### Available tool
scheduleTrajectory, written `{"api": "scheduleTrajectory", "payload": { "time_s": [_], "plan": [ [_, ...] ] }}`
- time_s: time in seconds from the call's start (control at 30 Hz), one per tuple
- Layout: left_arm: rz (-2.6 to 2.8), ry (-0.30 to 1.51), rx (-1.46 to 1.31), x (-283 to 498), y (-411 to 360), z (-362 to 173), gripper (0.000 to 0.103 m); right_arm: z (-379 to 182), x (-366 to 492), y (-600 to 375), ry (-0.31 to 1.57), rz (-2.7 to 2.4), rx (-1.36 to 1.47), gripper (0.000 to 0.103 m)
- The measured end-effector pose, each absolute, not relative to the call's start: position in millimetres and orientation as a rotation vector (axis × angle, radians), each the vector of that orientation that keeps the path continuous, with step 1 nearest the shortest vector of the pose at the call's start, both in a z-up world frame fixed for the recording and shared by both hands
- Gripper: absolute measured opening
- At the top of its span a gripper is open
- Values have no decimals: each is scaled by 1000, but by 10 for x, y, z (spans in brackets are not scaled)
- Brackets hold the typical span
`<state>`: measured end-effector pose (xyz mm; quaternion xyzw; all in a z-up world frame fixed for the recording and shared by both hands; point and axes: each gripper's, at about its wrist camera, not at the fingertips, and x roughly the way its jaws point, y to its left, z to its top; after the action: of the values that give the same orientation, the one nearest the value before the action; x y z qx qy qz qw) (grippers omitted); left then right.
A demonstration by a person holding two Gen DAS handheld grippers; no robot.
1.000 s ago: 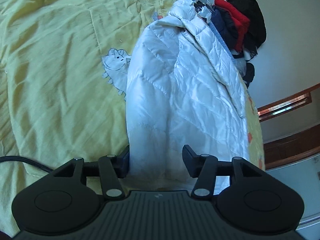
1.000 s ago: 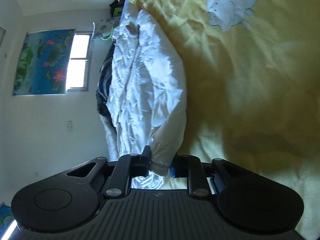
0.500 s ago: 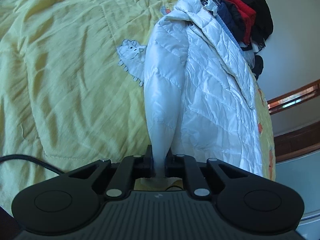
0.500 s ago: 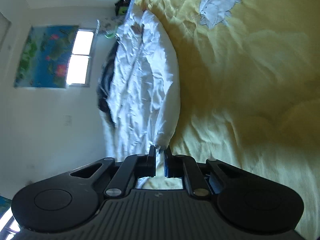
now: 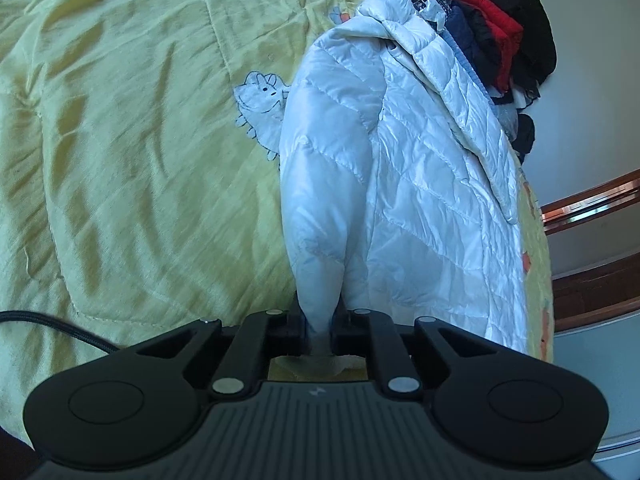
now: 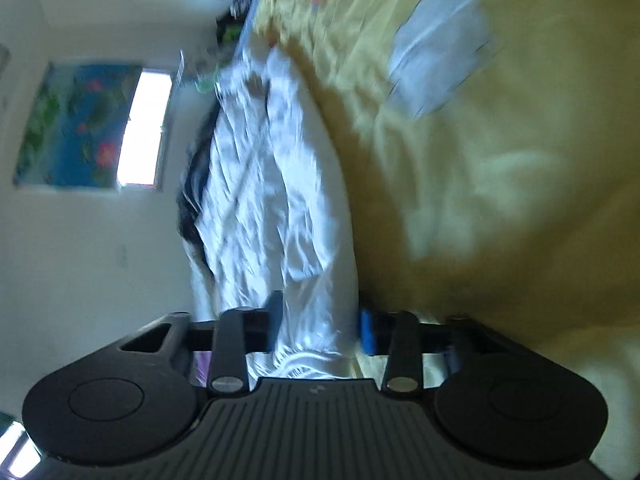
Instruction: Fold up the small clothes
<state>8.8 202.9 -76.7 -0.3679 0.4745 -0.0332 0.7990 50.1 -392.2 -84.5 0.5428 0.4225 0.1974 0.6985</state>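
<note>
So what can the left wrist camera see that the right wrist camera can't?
Only the left wrist view: a black cable lying on the bed's near corner, and a curved wooden rail past the bed's far side.

Only the right wrist view: a bright window and a blue flower picture on the wall.

Both: the white puffy jacket, the yellow quilt with its pale animal patch, and the pile of red and dark clothes. The right view is blurry.
</note>
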Motion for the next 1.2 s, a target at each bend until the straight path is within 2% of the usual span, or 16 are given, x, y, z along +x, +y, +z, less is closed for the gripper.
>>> {"api": "scheduleTrajectory", "payload": {
  "time_s": [0.13,0.33,0.6,0.73,0.97,1.2],
  "plan": [
    [-56,1016,-729,66,1965,-683,7,-750,524,-3679,926,455,1067,11],
    [-82,1009,-708,2,2045,-525,6,-666,336,-3815,895,481,1081,10],
    [-105,1058,-685,-148,2100,-495,6,-731,-29,-3873,954,508,1178,10],
    [-121,1036,-690,-144,2111,-293,6,-507,35,-3877,928,550,1184,10],
    [-175,870,-758,686,2147,270,6,118,866,-3850,723,716,1187,11],
    [-130,742,-778,2209,2163,548,6,349,2444,-3867,614,718,1172,11]
  ]
}}
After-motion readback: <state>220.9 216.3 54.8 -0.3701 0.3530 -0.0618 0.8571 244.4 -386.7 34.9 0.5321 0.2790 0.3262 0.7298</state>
